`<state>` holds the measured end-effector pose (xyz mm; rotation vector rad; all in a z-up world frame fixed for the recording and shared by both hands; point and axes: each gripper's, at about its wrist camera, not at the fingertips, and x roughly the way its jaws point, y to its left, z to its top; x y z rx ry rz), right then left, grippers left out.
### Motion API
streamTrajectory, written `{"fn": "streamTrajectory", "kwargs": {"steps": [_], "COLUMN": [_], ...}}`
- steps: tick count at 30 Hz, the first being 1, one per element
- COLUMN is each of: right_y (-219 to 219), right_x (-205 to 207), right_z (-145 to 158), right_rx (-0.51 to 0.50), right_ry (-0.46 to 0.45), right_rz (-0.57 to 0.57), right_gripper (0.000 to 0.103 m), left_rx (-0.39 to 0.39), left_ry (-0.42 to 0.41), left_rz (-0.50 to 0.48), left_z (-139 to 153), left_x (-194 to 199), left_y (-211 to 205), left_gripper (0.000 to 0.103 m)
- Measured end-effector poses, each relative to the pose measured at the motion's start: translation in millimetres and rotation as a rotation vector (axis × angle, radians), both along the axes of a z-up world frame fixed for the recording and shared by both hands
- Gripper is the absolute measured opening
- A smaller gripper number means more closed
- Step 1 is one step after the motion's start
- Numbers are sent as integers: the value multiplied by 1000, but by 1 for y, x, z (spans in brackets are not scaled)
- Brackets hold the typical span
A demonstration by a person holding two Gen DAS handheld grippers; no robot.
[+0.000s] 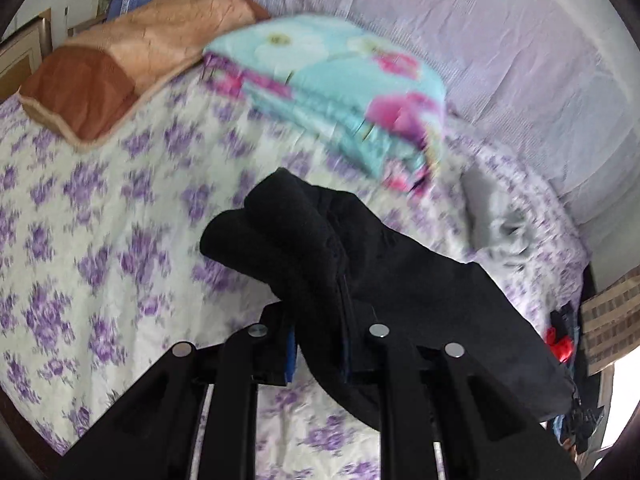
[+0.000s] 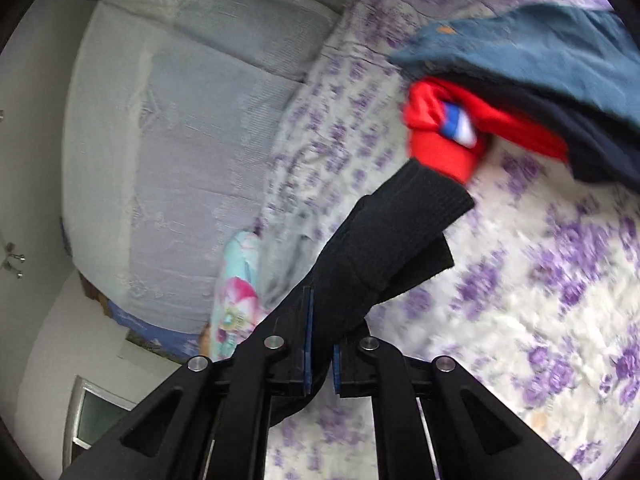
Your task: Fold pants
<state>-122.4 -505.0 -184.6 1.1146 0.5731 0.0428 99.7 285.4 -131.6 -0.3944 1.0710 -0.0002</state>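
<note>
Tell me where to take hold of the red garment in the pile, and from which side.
Grip the red garment at its rounded folded end, the part that juts out from under the dark garment and blue garment toward the open floral bedspread. Come in from that open side, jaws low over the bedspread; its other end is buried under the pile.

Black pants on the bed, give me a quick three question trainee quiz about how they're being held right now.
1. True or false: both grippers are shut on the black pants.
2. Which garment lies nearest the pants' ribbed end in the right wrist view? A) red garment B) yellow towel
3. Fill in: the bedsheet has ___ flowers.

Key: 1 true, left gripper and right gripper both clamp fabric. 2 A. 3 purple.
</note>
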Motion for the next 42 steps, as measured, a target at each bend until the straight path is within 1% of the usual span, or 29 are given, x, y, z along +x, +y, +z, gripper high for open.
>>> {"fn": "streamTrajectory", "kwargs": {"steps": [1, 2, 3, 4, 5, 6, 7, 8, 9, 11, 13, 16, 18, 19, 21, 23, 24, 25, 26, 27, 28, 29, 30, 31, 32, 36, 38, 39, 42], "right_y": [2, 4, 4, 3, 0, -4, -8, -13, -16, -22, -25, -22, -15, -13, -11, -17, -24, -30, -35, -39, -41, -43, -45, -46, -48, -49, -43, -39, -26], "right_x": [0, -1, -4, -12, -25, -36, -45, -53, -58, -61, -57, -30, -3, 10, 29, 38, 41, 41, 39, 34, 28, 18, 7, -5, -17, -62, -66, -65, -51], "right_z": [-23, -46, -66, -78, -80, -76, -69, -59, -49, -31, -18, -9, -10, -13, -23, -37, -48, -59, -64, -62, -55, -43, -34, -27, -25, -47, -61, -65, -67], "right_rx": [-4, -19, -8, 30, 74, 84, 77, 47, 5, -47, -30, 30, 86, 106, 121, 72, 40, 52, 92, 132, 132, 94, 48, 7, -7, 116, 203, 224, 213], "right_ry": [93, 219, 316, 340, 290, 277, 267, 260, 257, 232, 166, 63, 27, 25, 45, 132, 195, 208, 207, 193, 175, 150, 133, 134, 140, 124, 111, 108, 97], "right_rz": [7, 8, 10, 6, -19, -44, -65, -80, -89, -89, -79, -37, 5, 22, 51, 35, 14, 12, 7, -5, -17, -19, -18, -19, -21, -36, -19, -9, 36], "right_gripper": [12, 22, 26, 27, 30, 42, 49, 61, 67, 68, 68, 70, 70, 70, 70, 70, 64, 58, 54, 54, 61, 71, 74, 74, 75, 76, 76, 76, 76], "left_rx": [27, 44, 69, 78, 63, 59, 63, 72, 131, 248, 300, 292, 249, 245, 267, 285, 291, 301, 322, 346, 373, 378, 364, 353, 349, 310, 275, 257, 252], "left_ry": [71, 147, 209, 224, 200, 185, 177, 159, 140, 115, 108, 43, 4, -9, -21, -17, 2, 25, 68, 106, 160, 188, 190, 186, 181, 116, 85, 73, 47], "left_rz": [-1, -1, -3, -4, -5, -1, -4, -26, -43, -55, -27, 0, -31, -66, -136, -208, -234, -250, -258, -258, -251, -240, -220, -199, -183, -154, -160, -174, -229], "left_z": [-27, -54, -76, -91, -91, -85, -78, -68, -55, -35, -18, 12, 21, 22, 17, 3, -9, -21, -37, -50, -66, -75, -76, -72, -68, -41, -29, -24, -15], "left_x": [-2, -3, -8, -17, -24, -32, -38, -44, -53, -69, -78, -79, -74, -69, -63, -57, -53, -50, -45, -42, -39, -38, -38, -40, -42, -54, -60, -62, -69], "left_y": [-1, -2, -1, 3, 8, 15, 20, 25, 29, 36, 48, 44, 20, -2, -42, -84, -101, -113, -124, -129, -132, -131, -127, -124, -123, -129, -145, -156, -191], "left_gripper": [15, 15, 18, 23, 30, 39, 41, 41, 41, 39, 39, 39, 41, 44, 51, 55, 55, 55, 55, 55, 55, 57, 56, 56, 55, 55, 55, 56, 58]}}
